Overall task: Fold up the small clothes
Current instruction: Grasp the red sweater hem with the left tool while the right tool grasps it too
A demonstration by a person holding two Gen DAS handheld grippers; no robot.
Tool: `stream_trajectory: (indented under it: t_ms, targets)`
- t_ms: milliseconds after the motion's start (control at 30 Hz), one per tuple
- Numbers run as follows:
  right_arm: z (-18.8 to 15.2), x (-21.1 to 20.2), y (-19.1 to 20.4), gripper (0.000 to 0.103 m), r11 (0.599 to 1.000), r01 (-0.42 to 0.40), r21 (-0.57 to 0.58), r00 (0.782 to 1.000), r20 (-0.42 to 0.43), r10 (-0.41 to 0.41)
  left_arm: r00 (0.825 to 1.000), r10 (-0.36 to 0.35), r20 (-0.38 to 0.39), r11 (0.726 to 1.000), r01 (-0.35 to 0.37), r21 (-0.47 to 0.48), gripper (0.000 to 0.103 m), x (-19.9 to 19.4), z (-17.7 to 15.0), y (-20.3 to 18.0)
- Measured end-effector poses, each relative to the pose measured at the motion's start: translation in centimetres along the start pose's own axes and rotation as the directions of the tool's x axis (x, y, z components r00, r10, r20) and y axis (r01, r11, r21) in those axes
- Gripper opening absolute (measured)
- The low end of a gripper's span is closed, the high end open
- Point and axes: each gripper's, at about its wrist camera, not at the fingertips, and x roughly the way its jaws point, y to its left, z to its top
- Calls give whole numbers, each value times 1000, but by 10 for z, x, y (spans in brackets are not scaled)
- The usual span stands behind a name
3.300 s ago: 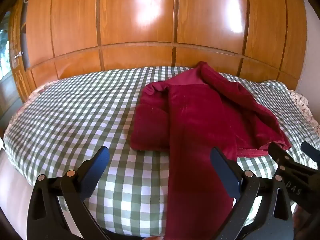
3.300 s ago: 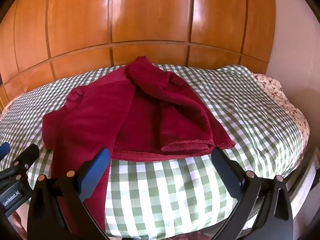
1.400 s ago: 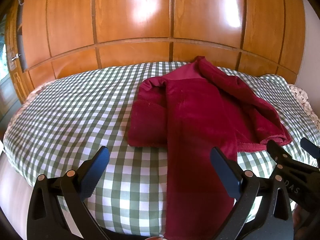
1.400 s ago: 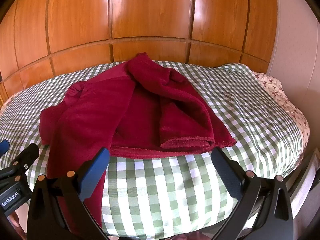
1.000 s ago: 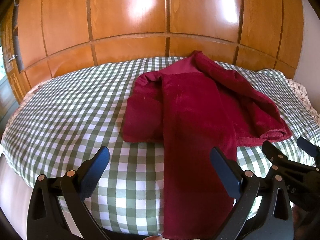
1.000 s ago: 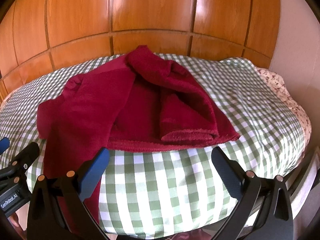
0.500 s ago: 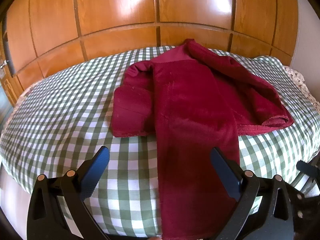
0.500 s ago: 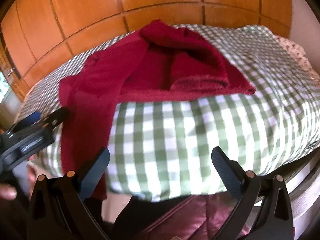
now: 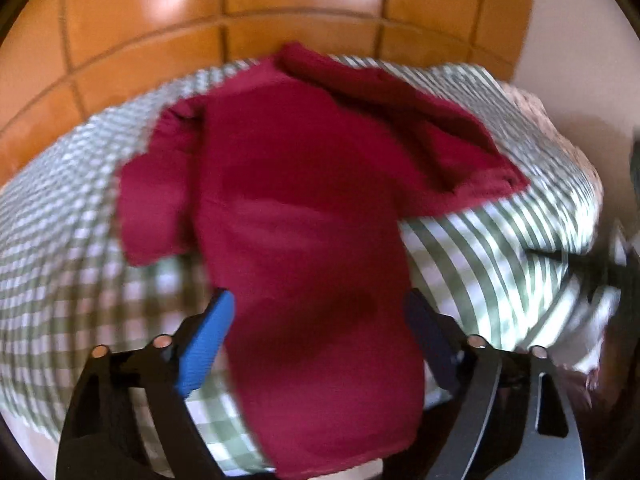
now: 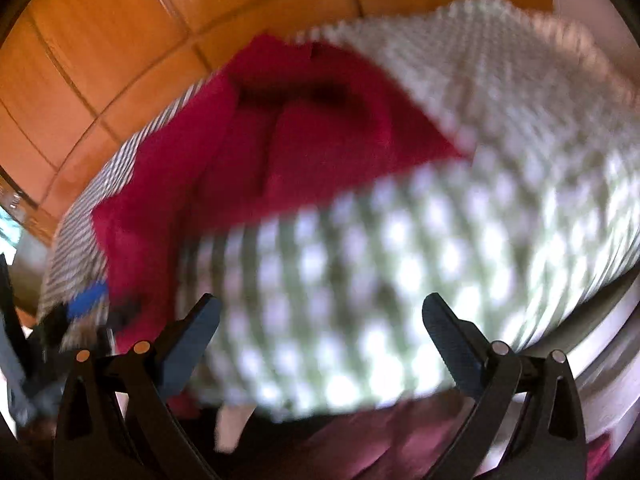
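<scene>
The red garment (image 9: 304, 208) lies spread on the checked bedcover (image 9: 492, 256), its long near panel hanging over the near edge of the bed toward me, the rest bunched toward the far right, below the wooden panelling (image 9: 160, 20). Compared with a second ago it fills far more of my left view: then both tongs hung back from the bed edge, now my left one sits right over the hanging panel. I read that as the reach for the first fold beginning, with nothing folded yet.

My left gripper (image 9: 316, 340) points steeply down, and its jaws are closing, the red panel between them; the pads do not look pressed on the cloth yet, though the blur makes that hard to judge. My right gripper (image 10: 320, 336) has swung across and rolled, so the bed now tilts in its view. Its jaws stand wide apart over bare checked cover, empty, the garment (image 10: 280, 140) off to the far left of them.
</scene>
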Motion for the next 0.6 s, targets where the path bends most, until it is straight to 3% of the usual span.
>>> stream_trajectory:
  t_ms: [67, 167, 233, 267, 300, 333, 367, 400, 433, 533, 600]
  targets:
    - [22, 3, 1, 100, 999, 34, -34, 997, 67, -31, 1000, 8, -11, 999, -7, 46, 81, 7, -2, -8]
    - [55, 18, 18, 95, 990, 78, -117, 987, 146, -60, 999, 37, -12, 995, -36, 91, 71, 16, -4, -15]
    - [75, 36, 31, 80, 980, 85, -178, 985, 164, -56, 1000, 30, -2, 996, -30, 89, 61, 17, -4, -13]
    - [83, 50, 39, 76, 974, 79, -211, 988, 147, -49, 1000, 16, 10, 997, -17, 78, 44, 16, -3, -10]
    - [91, 65, 44, 64, 968, 74, -241, 991, 124, -45, 1000, 6, 14, 997, -7, 74, 26, 15, -3, -8]
    - [97, 81, 49, 46, 958, 84, -275, 993, 101, -58, 1000, -9, 18, 998, 8, 68, 16, 13, -2, -5]
    - [102, 94, 51, 34, 950, 96, -298, 994, 79, -76, 999, -29, 23, 998, 27, 60, 3, 10, 1, 0]
    - [106, 104, 50, 15, 945, 99, -311, 995, 51, -87, 999, -46, 27, 998, 44, 50, 2, 6, 4, 5]
    - [109, 108, 51, 8, 944, 100, -314, 995, 41, -92, 998, -61, 36, 997, 59, 44, 2, 2, 8, 10]
    - [124, 89, 46, 7, 939, 114, -326, 991, 107, -83, 994, -77, 78, 997, 78, -7, 2, -17, 23, 32]
    - [138, 75, 40, 7, 941, 131, -313, 985, 151, -86, 991, -69, 117, 993, 80, -92, 2, -30, 41, 65]
